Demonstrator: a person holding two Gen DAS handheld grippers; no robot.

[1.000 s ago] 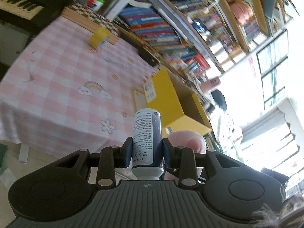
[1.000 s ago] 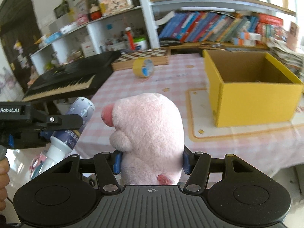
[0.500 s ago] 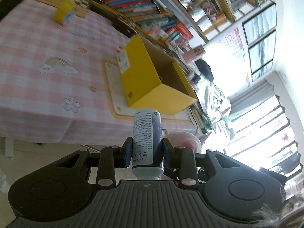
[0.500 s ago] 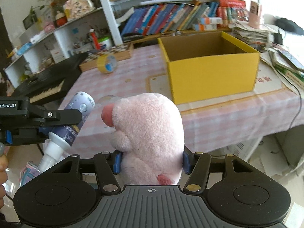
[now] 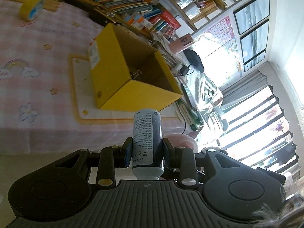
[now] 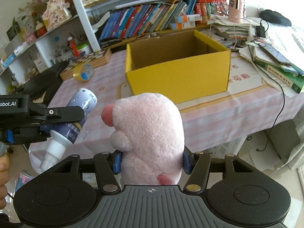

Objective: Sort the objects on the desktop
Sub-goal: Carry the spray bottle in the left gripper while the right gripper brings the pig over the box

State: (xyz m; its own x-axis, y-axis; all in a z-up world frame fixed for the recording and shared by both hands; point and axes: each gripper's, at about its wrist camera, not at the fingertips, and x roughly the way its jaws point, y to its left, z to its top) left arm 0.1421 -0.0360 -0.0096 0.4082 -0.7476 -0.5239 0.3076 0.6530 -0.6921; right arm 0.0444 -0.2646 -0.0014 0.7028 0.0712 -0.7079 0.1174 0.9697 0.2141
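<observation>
My left gripper [image 5: 146, 154] is shut on a blue-grey spray bottle [image 5: 147, 138] with a white cap, held in the air off the table's front edge. The bottle also shows at the left of the right wrist view [image 6: 76, 121]. My right gripper [image 6: 152, 161] is shut on a pink plush pig [image 6: 150, 138], also short of the table. An open yellow cardboard box [image 6: 178, 77] stands on the pink checked tablecloth beyond both grippers; in the left wrist view the box [image 5: 131, 79] holds a binder clip [image 5: 137, 73].
A yellow tape roll [image 6: 83, 72] lies on the tablecloth [image 6: 209, 117] at the back left, by a chessboard [image 6: 89, 60]. Stacked books and papers [image 6: 273, 57] sit right of the box, with a cable hanging over the edge. Bookshelves [image 6: 144, 19] stand behind; a keyboard [image 6: 38, 83] lies at the left.
Both grippers swung to the right with their loads, so the yellow box now lies straight ahead and nearer. Both grips are unchanged.
</observation>
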